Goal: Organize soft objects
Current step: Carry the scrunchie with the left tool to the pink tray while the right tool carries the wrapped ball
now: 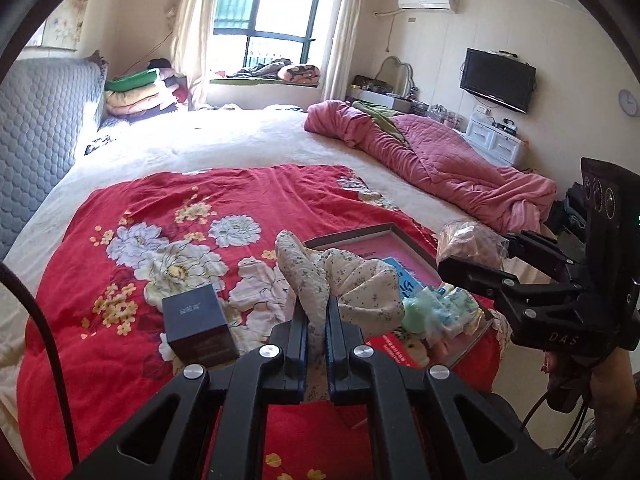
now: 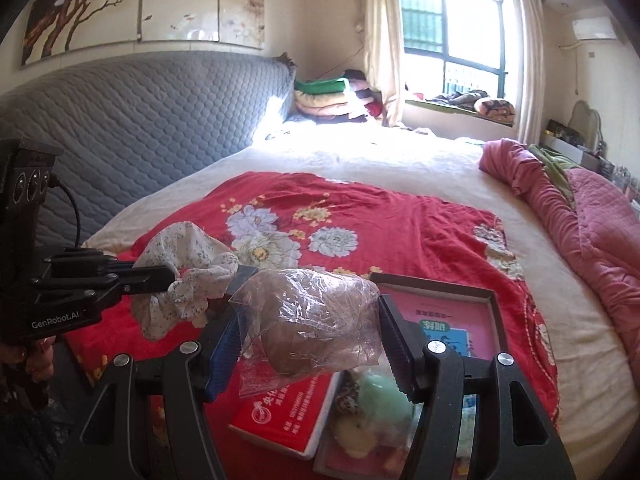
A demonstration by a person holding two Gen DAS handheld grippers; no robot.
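Note:
My left gripper [image 1: 317,316] is shut on a white floral fabric scrunchie [image 1: 352,280] and holds it above the red floral blanket [image 1: 168,216]. It also shows in the right wrist view [image 2: 188,276], at the left. My right gripper [image 2: 310,320] is shut on a clear plastic bag with a brown soft item [image 2: 316,316] and holds it above an open box [image 2: 452,320]. In the left wrist view the bag [image 1: 468,240] and right gripper [image 1: 472,268] are at the right. A green soft toy [image 1: 416,312] and other small packets lie in the box below.
A dark cube box [image 1: 198,328] stands on the blanket at the left. A red box lid [image 2: 280,412] lies beside the open box. A pink quilt [image 1: 432,160] is bunched on the bed's right side. A grey padded headboard [image 2: 140,128] is at the left.

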